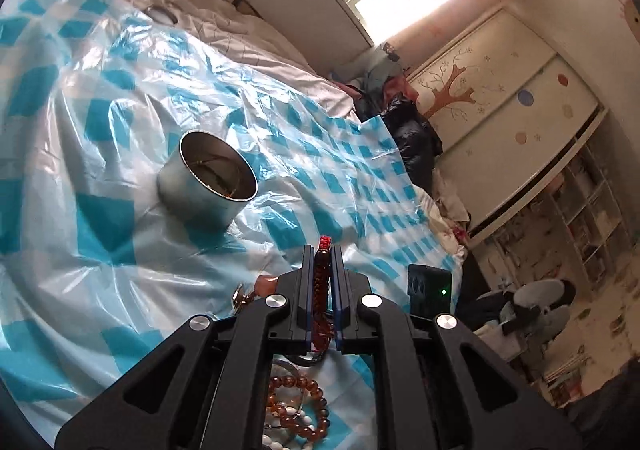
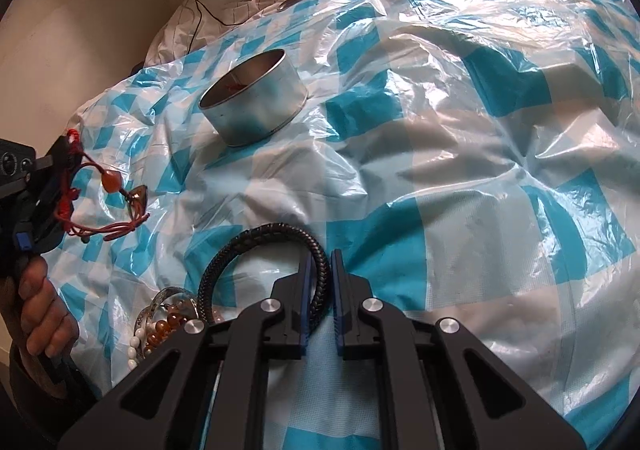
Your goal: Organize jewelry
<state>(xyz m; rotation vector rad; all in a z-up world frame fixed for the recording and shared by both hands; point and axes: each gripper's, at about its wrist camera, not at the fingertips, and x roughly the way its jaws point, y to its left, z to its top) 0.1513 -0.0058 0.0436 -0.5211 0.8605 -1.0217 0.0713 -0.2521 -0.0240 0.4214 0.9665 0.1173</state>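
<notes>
A round silver tin (image 1: 208,178) stands open on the blue-and-white plastic sheet, ahead and left of my left gripper; in the right wrist view the tin (image 2: 256,102) holds something red. My left gripper (image 1: 322,250) is shut on a red cord bracelet (image 1: 321,282) with dark red beads; from the right wrist view it (image 2: 66,144) hangs with an orange bead and pendant (image 2: 120,190). My right gripper (image 2: 322,258) is shut on a black braided bracelet (image 2: 256,246), lifted above the sheet.
A pile of amber and white bead bracelets (image 1: 298,406) lies under the left gripper and shows beside the right one (image 2: 160,326). A small round lid (image 2: 294,1) lies at the far sheet edge. A wardrobe (image 1: 500,110) and clutter stand beyond the bed.
</notes>
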